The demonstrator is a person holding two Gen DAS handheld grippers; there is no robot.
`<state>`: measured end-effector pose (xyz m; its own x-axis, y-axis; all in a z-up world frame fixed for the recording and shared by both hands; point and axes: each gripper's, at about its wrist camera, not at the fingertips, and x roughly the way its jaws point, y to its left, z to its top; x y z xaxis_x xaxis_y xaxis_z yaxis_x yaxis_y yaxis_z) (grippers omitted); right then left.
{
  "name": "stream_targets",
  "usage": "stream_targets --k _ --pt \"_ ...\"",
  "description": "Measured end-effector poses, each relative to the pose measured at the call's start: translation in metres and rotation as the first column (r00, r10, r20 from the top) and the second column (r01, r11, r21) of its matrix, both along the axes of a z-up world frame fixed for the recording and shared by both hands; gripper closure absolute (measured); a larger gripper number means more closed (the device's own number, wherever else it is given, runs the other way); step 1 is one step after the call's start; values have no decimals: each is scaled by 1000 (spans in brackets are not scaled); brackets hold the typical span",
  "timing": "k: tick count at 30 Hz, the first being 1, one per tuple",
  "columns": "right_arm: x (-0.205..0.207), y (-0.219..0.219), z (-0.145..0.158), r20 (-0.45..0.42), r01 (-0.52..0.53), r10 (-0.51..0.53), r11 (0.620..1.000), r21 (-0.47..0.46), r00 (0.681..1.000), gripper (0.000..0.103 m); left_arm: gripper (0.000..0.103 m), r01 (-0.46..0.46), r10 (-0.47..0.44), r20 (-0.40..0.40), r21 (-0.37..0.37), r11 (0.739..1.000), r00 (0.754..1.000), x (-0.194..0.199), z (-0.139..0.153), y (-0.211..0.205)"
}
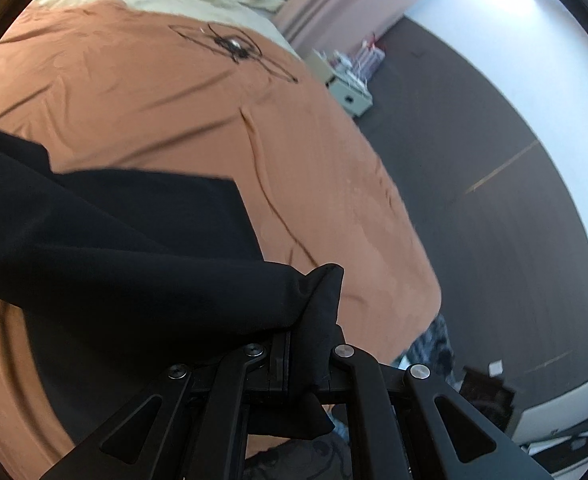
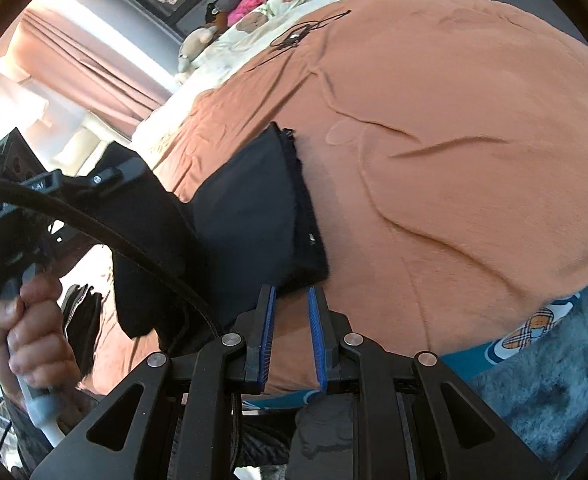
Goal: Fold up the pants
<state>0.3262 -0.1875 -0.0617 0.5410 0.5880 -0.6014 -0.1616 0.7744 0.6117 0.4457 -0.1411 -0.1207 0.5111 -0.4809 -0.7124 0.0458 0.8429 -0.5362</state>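
Observation:
The black pants (image 1: pixel 114 248) lie partly on the orange bed sheet (image 1: pixel 154 112), with one end lifted. My left gripper (image 1: pixel 313 336) is shut on a bunched corner of that cloth, and the cloth hides its fingertips. In the right wrist view the pants (image 2: pixel 246 216) show their waistband and button facing me, just beyond my right gripper (image 2: pixel 292 290). Its blue pads (image 2: pixel 268 320) stand apart with only orange sheet (image 2: pixel 453 160) between them. At the left of that view a hand (image 2: pixel 26 320) holds the left gripper (image 2: pixel 94 180), with black fabric draped from it.
A black cable with a small device (image 1: pixel 234 46) lies far up the sheet. Cream bedding and soft toys (image 2: pixel 222 40) sit at the head of the bed. A white cabinet (image 1: pixel 349 96) stands on the dark floor. A grey-blue rug (image 2: pixel 553 380) borders the bed edge.

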Motion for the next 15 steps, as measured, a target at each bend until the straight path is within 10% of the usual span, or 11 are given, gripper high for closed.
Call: stream_targets --k 11,15 --pt "-5 -3 -1 -1 5 -5 1000 16 1000 88 95 108 -100 -75 111 988 992 -5 -35 -35" --pt "-3 -4 -5 -3 4 -4 1000 17 1000 88 63 128 -122 -107 48 991 987 -5 -42 -36"
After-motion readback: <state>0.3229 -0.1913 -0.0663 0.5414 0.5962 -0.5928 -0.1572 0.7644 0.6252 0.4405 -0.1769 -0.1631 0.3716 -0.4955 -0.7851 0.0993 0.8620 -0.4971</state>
